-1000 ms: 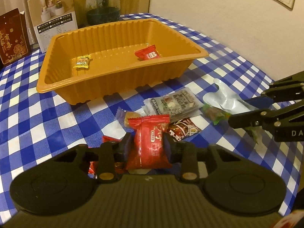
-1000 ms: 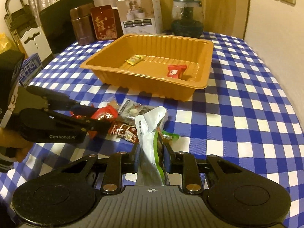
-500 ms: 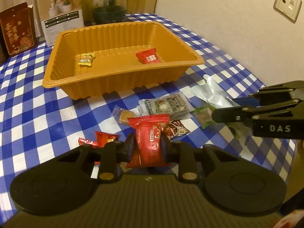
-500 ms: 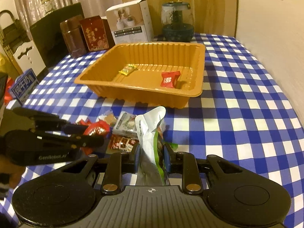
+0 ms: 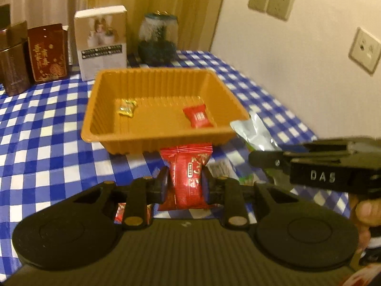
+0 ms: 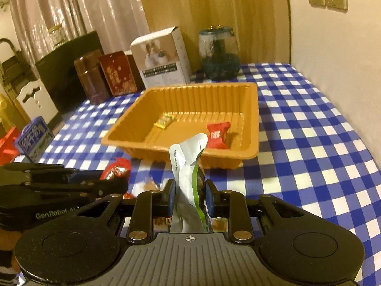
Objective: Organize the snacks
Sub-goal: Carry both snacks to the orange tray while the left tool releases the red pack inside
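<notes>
An orange tray stands on the blue checked table and holds a yellow candy and a small red packet. My left gripper is shut on a red snack packet and holds it above the table, in front of the tray. It also shows in the right wrist view. My right gripper is shut on a silver and green pouch, raised to the right of the left one. The pouch also shows in the left wrist view.
Loose snack packets lie on the table under the grippers. A white box, a red box, a brown tin and a glass jar stand behind the tray. A wall borders the table's right side.
Both grippers have risen off the table with their packets and tilted up toward the tray. The loose snacks below have dropped mostly out of sight.
</notes>
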A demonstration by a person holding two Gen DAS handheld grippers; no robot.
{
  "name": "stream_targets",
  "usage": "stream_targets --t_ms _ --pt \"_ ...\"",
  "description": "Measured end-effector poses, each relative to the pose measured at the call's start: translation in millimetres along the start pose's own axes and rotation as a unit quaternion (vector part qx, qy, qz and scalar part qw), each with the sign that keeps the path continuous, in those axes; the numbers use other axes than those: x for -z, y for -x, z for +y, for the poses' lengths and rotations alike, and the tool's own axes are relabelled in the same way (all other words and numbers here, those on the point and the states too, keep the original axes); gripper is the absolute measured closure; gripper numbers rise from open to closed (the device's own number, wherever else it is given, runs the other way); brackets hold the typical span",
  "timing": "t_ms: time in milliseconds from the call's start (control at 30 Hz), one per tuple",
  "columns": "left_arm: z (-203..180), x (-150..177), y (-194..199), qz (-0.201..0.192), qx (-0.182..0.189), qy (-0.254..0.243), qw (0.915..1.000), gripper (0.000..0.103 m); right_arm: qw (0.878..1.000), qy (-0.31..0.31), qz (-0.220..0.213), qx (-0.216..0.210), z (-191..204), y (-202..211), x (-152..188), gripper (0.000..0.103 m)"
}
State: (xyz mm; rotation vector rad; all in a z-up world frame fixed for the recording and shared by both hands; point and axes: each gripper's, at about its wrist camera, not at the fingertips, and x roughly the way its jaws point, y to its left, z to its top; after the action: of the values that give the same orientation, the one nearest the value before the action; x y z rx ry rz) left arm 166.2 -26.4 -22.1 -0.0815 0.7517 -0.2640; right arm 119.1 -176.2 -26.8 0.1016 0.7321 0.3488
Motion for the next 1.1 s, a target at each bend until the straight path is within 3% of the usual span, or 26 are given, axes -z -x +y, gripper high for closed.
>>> stream_targets --t_ms 500,1100 --pt "16.3 -44.5 -10.8 -0.046 -0.036 0.028 0.9979 0.078 0.997 -0.049 -0.053 0.01 -9.0 -11.5 -37.8 0.077" --pt "42.7 -74.0 -61.1 -0.046 -0.059 0.038 0.9965 0.078 0.995 -0.073 -0.06 0.024 -31.6 -64.5 -70.5 0.077"
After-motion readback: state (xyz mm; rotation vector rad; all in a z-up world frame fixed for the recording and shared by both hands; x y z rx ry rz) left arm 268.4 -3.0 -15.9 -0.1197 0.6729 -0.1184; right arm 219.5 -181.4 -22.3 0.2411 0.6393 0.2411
